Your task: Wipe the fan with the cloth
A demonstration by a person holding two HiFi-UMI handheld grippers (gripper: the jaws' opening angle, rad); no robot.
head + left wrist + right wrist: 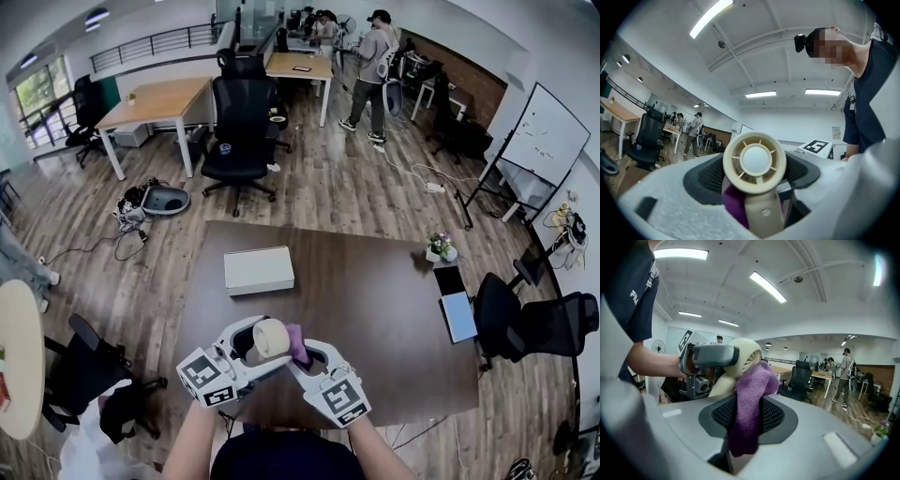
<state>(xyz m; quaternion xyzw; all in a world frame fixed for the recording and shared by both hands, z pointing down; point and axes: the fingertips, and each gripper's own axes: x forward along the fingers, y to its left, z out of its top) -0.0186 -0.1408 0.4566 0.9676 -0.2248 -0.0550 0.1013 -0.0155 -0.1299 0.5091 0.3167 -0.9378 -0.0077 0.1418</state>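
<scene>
A small cream hand-held fan (270, 337) is held above the near edge of the brown table (375, 309). My left gripper (251, 356) is shut on its handle; in the left gripper view the round fan head (754, 161) stands upright between the jaws, facing the camera. My right gripper (302, 361) is shut on a purple cloth (298, 343). In the right gripper view the purple cloth (752, 404) sticks up from the jaws and presses against the side of the fan head (745, 357). The cloth (736, 206) also shows behind the fan's handle.
A white box (258, 270) lies on the table ahead of the grippers. A small flower pot (440, 247), a dark tablet and a notebook (457, 315) sit at the table's right edge. Office chairs, desks and people stand farther back in the room.
</scene>
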